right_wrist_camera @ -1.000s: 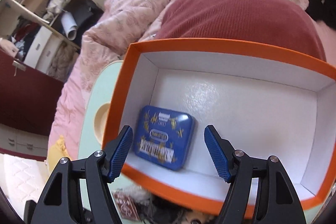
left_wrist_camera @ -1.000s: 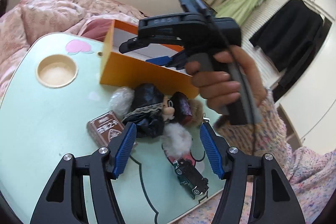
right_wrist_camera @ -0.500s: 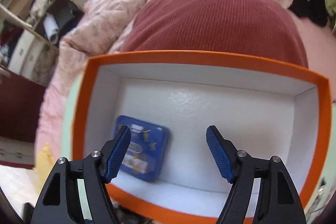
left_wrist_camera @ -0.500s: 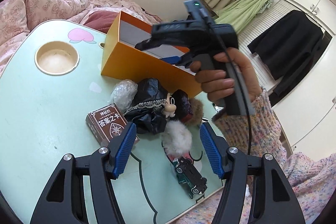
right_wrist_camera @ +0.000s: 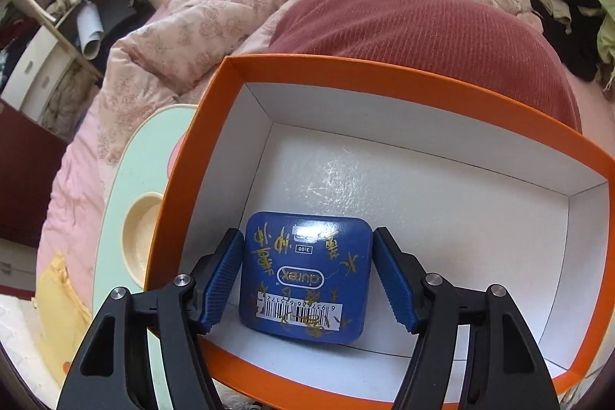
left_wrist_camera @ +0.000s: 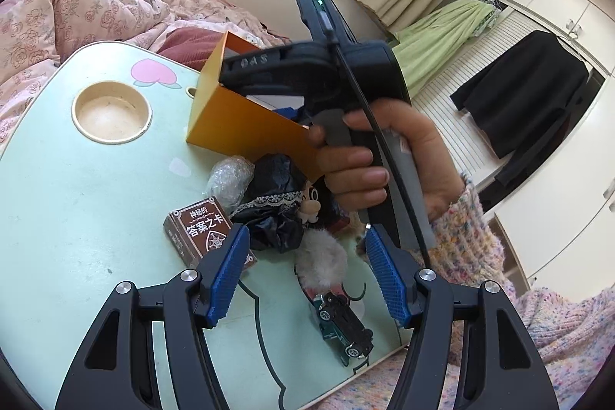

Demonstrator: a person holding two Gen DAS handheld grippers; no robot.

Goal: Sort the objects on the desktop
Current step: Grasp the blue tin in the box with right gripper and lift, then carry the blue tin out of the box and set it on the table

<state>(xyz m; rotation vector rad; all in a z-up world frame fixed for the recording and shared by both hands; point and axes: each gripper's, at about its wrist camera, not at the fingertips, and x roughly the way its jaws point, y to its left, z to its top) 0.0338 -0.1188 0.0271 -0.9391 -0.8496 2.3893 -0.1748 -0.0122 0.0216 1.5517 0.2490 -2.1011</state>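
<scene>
Change: the right gripper (right_wrist_camera: 307,279), pointed down into the orange box (right_wrist_camera: 384,72), now straddles the blue tin (right_wrist_camera: 307,279), which half a second ago lay off by its left pad at the lower left of the right-wrist frame.
Right jaws: they have just been closing, with the tin between them; the pads sit at or just beside its two short sides, and whether they already press on it cannot be told.
Blue tin: flat on the white box floor, near the front left corner, barcode label up.
Left jaws: spread and empty, hanging over the pile in the lower centre of the left-wrist frame, as a second ago.
Waiting items: card box (left_wrist_camera: 203,233), black-dressed doll (left_wrist_camera: 284,206), clear wrapped bundle (left_wrist_camera: 230,175) and toy car (left_wrist_camera: 344,329) on the pale green table (left_wrist_camera: 77,218), in front of the box.
Meaning: the tin is already sorted; the return probably shifts or re-seats it, while the rest is still outside.
</scene>
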